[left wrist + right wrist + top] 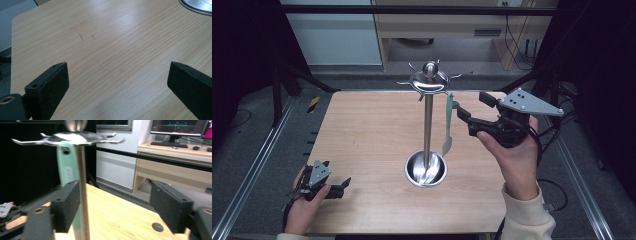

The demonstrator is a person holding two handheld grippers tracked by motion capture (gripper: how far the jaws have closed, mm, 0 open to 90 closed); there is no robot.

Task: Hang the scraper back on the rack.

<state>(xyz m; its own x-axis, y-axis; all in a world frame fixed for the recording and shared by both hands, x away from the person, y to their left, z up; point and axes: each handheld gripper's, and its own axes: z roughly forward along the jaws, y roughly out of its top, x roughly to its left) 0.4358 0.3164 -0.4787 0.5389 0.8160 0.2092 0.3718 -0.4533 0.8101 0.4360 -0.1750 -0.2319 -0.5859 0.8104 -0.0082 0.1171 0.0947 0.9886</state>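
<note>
A steel utensil stand (428,125) rises from a round base (426,169) at the table's middle, with a hooked disc (429,80) on top. A mint-green utensil (448,125) hangs from one hook on the stand's right side. My right gripper (470,105) is held up just right of the utensil, open, its pads not pressing on anything. In the right gripper view the utensil (67,167) and the pole (82,195) stand by the left jaw of the open gripper (115,187). My left gripper (343,185) rests open at the table's front left corner, with bare wood between its jaws (117,65).
The wooden table (362,130) has metal rails along both sides. A desk with monitors (180,126) stands beyond the far edge. The stand's base rim (197,5) shows at the top right of the left gripper view.
</note>
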